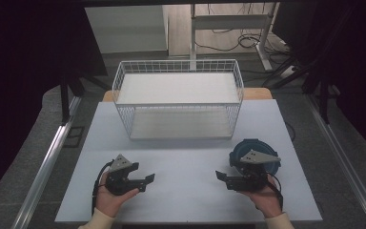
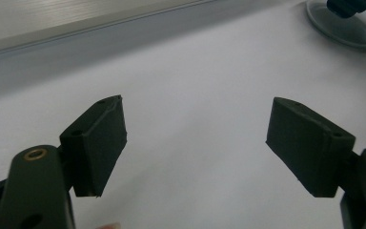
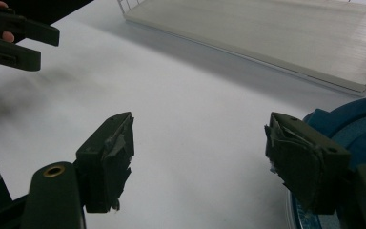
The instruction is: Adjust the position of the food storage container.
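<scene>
Here, a round blue container [image 1: 252, 153] is seen at about 4 o'clock on the desk [image 1: 186, 157], close to the right edge, lid side up. Being round, no long axis can be told; its flat top is faced upward. In the right gripper view its blue rim [image 3: 348, 119] is seen just beside the far-side jaw, not between the jaws.

The right hand-held gripper [image 1: 221, 176] is held just in front of the container at 5 o'clock, pointed toward 9 o'clock; its jaws are spread wide with nothing between them. The left hand-held gripper [image 1: 147, 180] is held at 7 o'clock, pointed toward 3 o'clock, jaws likewise spread and nothing pinched. The two tips are faced at each other, well apart.

A white wire basket [image 1: 178, 71] with two shelves is set at 12 o'clock, its long axis run from 9 to 3 o'clock, open front faced toward the person. Its base is kept near the desk's far edge.

Bare desk surface is left between the grippers and from the basket front down to the near edge. Little room is left between container and right desk edge.
</scene>
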The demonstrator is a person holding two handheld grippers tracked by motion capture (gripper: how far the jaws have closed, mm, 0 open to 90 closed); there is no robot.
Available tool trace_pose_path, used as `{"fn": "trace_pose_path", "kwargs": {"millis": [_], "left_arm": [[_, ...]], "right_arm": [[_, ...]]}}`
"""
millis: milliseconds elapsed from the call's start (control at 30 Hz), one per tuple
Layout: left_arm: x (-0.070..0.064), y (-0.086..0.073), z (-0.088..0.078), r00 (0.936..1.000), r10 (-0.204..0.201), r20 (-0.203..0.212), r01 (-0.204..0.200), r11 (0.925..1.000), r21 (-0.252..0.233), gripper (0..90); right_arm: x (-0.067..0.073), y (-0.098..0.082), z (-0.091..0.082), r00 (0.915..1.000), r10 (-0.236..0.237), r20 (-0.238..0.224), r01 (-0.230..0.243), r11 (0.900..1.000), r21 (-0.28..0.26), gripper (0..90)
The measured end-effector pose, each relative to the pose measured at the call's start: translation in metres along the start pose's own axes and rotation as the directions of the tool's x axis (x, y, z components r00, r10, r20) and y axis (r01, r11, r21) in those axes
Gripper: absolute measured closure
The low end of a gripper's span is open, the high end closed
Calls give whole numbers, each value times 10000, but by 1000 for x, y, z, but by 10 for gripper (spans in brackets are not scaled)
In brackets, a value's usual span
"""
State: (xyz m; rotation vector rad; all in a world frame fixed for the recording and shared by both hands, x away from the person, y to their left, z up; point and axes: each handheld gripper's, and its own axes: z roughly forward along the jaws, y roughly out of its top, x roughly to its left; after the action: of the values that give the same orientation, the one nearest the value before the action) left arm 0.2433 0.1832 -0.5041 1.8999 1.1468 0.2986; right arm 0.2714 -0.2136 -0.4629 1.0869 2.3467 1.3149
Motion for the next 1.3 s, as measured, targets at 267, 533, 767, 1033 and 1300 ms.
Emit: {"fn": "trace_pose_path", "kwargs": {"millis": [267,533,767,1033,1300], "left_arm": [[-2,2,-6,9993,-123,356,131,9997,-219,205],[-5,3,-9,9996,206,205,-200,9995,-249,204],[-2,1,-13,9996,268,-19,-269,9991,-321,209],[-3,0,-10,9990,454,40,-453,9988,-200,209],[-7,1,-15,9991,404,162,-396,9981,-467,212]], "right_arm": [[1,-1,0,9993,-318,199,318,9995,-18,297],[2,-1,0,9995,-309,1,309,9995,53,309],[3,-1,3,9989,-409,-212,415,9988,262,333],[1,2,3,9989,-310,-341,324,9987,401,397],[-4,9,-6,9997,-8,-235,15,9996,298,477]]}}
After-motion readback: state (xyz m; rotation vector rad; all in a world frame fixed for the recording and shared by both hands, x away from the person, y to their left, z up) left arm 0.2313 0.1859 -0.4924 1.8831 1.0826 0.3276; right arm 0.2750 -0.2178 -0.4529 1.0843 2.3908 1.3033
